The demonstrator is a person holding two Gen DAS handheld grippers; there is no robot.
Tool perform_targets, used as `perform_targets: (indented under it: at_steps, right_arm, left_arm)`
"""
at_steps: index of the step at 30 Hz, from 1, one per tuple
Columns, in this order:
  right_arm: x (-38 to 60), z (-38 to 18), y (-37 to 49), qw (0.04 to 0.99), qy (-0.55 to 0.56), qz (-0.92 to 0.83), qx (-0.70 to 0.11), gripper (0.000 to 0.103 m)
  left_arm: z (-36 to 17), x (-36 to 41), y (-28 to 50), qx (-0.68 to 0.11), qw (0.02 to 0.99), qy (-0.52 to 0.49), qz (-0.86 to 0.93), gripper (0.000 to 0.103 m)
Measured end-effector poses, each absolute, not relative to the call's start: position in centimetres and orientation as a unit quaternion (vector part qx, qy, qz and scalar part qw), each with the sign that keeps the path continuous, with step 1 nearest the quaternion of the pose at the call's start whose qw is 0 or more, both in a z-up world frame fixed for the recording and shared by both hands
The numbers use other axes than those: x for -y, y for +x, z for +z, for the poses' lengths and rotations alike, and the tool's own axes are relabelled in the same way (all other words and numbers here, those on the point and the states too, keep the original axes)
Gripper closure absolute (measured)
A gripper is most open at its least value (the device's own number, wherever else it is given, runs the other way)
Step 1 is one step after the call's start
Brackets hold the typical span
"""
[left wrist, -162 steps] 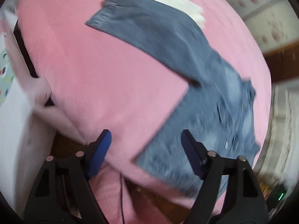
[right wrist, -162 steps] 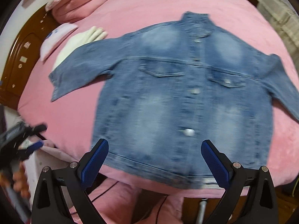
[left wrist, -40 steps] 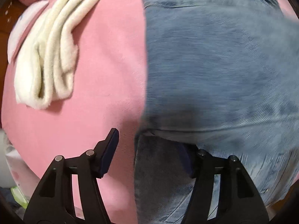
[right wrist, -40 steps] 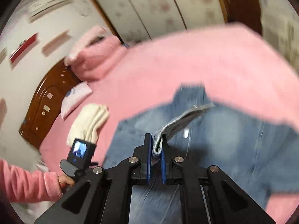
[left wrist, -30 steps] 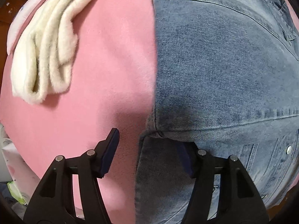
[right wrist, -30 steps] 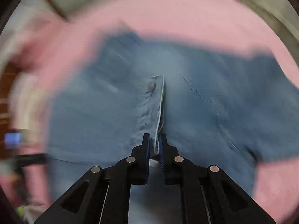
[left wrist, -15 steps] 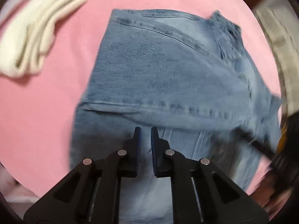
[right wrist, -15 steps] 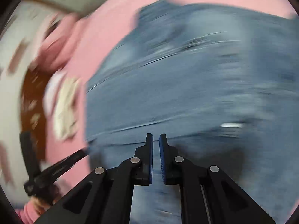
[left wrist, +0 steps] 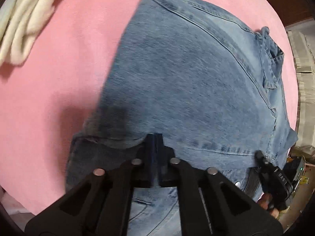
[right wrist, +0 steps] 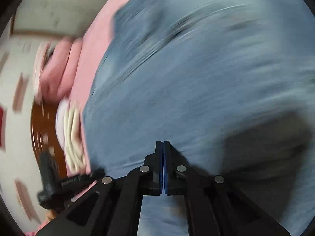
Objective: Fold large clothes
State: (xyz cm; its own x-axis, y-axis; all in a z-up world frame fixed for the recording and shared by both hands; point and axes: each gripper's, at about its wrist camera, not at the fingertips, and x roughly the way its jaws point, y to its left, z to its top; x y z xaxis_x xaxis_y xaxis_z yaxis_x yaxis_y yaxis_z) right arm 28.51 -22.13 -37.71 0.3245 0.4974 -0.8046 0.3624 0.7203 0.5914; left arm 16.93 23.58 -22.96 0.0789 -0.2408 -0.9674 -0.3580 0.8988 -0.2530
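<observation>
A blue denim jacket (left wrist: 193,82) lies on the pink bed (left wrist: 65,63), its lower part folded up over the rest so the back panel shows. My left gripper (left wrist: 155,137) is shut on the hem of the folded layer near its left end. The jacket also fills the blurred right wrist view (right wrist: 196,78). My right gripper (right wrist: 163,143) is shut on the same hem further right. The right gripper also shows in the left wrist view (left wrist: 261,157), at the hem's right end.
A folded cream towel (left wrist: 25,17) lies on the bed at the upper left. In the right wrist view a pink pillow (right wrist: 59,72) and a brown wooden headboard (right wrist: 41,125) are at the left. The left gripper's handle (right wrist: 65,182) is low left.
Both grippers have carried the jacket's lower hem up over its front, so the back panel now covers the buttons. My left gripper has closed on the hem since a second ago.
</observation>
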Motion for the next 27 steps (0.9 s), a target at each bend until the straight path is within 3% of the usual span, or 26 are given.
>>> perform_targets:
  at_steps: [4,8,11,15,21,27]
  right_arm:
    - [29.1,-36.2,26.3,0.759,0.366,-0.039,-0.537,0.103]
    - [28.7,-32.9,26.5,0.788,0.262,-0.17,-0.53,0.103]
    - [26.5,-31.7,27.2,0.797,0.327,-0.084,-0.501,0.103]
    - [18.2,-34.3,29.9,0.734,0.398,0.089,-0.544,0.103]
    - [5.7,-40.5,35.2,0.663,0.387,0.208,-0.606,0.103]
    - [4.1,-43.0,41.7,0.709,0.335,0.196,-0.589,0.103]
  left_arm:
    - [-23.6,-23.7,17.2,-0.682,0.702,-0.203,0.043,0.102]
    - [-21.7,-21.2,18.4,-0.66,0.738,-0.138,0.029,0.102]
    - [-18.8,-19.0,17.9,-0.633,0.757,-0.149,-0.059,0.102]
    - [-19.7,-16.9,21.1,-0.637,0.747,-0.162,-0.103,0.102]
    - [-27.4,-18.8,29.7,-0.623,0.752,-0.211,-0.048,0.102]
    - [-30.0,-21.8,35.5,-0.599,0.778,-0.188,-0.022,0.102]
